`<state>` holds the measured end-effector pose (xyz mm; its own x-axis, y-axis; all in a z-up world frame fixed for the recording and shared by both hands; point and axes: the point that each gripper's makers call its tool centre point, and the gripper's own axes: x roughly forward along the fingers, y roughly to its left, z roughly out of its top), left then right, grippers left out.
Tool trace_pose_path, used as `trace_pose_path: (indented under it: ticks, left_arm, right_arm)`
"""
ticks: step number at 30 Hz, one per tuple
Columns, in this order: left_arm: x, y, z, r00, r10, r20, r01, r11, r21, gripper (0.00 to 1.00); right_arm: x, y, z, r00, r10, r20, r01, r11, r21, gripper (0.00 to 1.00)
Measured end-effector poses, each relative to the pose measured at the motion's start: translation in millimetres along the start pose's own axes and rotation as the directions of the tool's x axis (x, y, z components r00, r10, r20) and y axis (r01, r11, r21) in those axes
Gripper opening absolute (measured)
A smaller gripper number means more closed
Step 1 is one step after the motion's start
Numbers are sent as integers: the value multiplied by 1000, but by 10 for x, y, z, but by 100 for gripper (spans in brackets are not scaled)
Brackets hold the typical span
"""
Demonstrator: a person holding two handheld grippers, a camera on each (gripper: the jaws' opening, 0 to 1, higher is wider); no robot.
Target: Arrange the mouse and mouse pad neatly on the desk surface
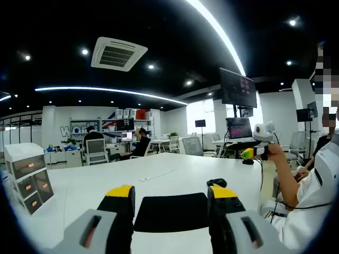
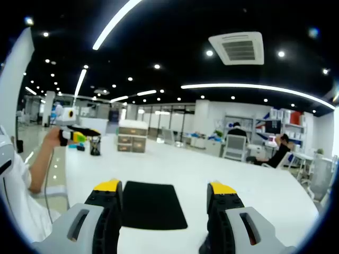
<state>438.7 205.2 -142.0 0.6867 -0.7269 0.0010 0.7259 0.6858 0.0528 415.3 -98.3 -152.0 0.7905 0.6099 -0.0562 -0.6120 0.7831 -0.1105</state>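
Note:
A black mouse pad (image 1: 169,212) lies flat on the white desk (image 1: 159,169), just beyond my left gripper (image 1: 170,191), whose yellow-tipped jaws stand wide apart with nothing between them. A small black mouse (image 1: 216,182) sits on the desk by the right jaw's tip. In the right gripper view the same pad (image 2: 152,205) lies ahead of my right gripper (image 2: 165,186), open and holding nothing. A dark shape (image 2: 203,246) low by its right jaw may be the mouse. Each gripper also appears in the other's view, held up in a hand: the right gripper (image 1: 255,146) and the left gripper (image 2: 72,135).
A white drawer unit (image 1: 26,177) stands at the desk's left end, seen too as the drawer unit (image 2: 132,136) beside a black pen cup (image 2: 95,145). A thin pale strip (image 1: 157,175) lies mid-desk. Monitors (image 1: 238,106), chairs and seated people are beyond.

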Motion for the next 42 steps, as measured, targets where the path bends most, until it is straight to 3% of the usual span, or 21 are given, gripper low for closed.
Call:
trace_pose_path:
  ticks: [29, 42]
  left_arm:
    - [-17, -28, 2, 1000, -4, 3, 4, 1000, 6, 55]
    - [-24, -12, -2, 1000, -2, 1, 2, 1000, 7, 55]
  right_arm:
    - [10, 35, -15, 1000, 12, -6, -12, 1000, -12, 62]
    - [103, 164, -81, 998, 50, -39, -51, 998, -39, 62]
